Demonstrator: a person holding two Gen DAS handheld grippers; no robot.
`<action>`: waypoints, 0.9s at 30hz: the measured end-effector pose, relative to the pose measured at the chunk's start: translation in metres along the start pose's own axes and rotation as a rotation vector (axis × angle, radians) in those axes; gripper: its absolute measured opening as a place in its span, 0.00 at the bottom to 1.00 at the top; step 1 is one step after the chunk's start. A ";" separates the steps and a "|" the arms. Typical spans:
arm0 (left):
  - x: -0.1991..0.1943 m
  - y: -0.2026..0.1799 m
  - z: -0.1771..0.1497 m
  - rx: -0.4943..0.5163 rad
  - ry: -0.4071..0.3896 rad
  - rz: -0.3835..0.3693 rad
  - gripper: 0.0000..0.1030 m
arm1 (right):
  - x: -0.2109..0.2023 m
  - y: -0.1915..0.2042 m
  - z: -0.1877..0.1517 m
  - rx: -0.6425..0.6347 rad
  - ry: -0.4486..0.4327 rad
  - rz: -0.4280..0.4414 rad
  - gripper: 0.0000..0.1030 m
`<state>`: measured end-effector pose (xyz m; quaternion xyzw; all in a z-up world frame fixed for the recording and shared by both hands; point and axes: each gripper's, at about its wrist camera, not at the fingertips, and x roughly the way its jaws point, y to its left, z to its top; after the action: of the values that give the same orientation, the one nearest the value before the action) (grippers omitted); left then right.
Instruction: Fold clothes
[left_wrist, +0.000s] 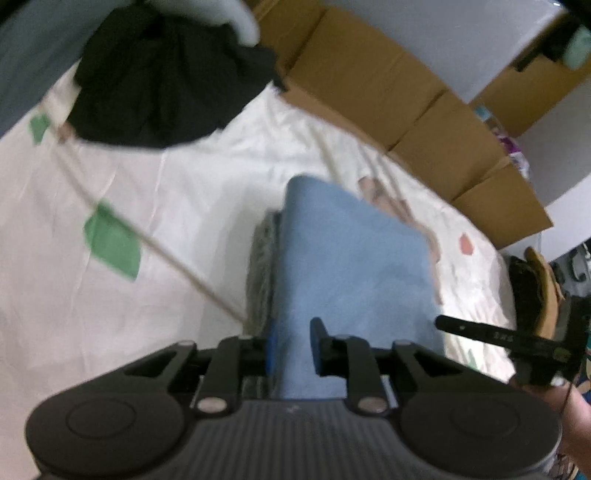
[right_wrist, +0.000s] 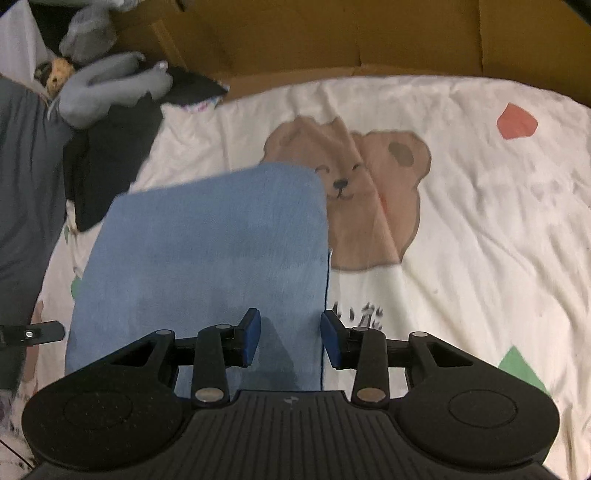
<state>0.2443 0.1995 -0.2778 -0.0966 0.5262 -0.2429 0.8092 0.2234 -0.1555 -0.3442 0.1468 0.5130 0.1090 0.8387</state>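
Your right tongs (right_wrist: 290, 341) gape, straddling blue folded cloth's (right_wrist: 207, 251) near edge; left tongs (left_wrist: 291, 347) gape likewise, gripping nothing. Black clothes (left_wrist: 162, 81) at eleven o'clock on bed (right_wrist: 480, 240).

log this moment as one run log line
stage: folding | left gripper: open over blue garment | right gripper: open at its edge | black clothes: unfolded

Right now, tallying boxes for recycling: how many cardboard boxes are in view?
2, from the left wrist view: a long box along the bed's far edge, another at upper right. More may be hidden.
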 end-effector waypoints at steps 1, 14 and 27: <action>-0.001 -0.003 0.005 0.018 -0.007 -0.006 0.19 | 0.000 0.000 0.002 -0.003 -0.005 0.002 0.36; 0.064 -0.043 0.044 0.256 0.051 -0.012 0.19 | 0.028 0.005 0.042 -0.073 -0.054 -0.035 0.32; 0.077 -0.028 0.051 0.291 0.100 0.012 0.04 | 0.051 0.017 0.060 -0.227 -0.008 -0.039 0.32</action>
<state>0.3075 0.1318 -0.3061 0.0371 0.5257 -0.3162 0.7888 0.2993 -0.1313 -0.3543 0.0414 0.4967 0.1496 0.8540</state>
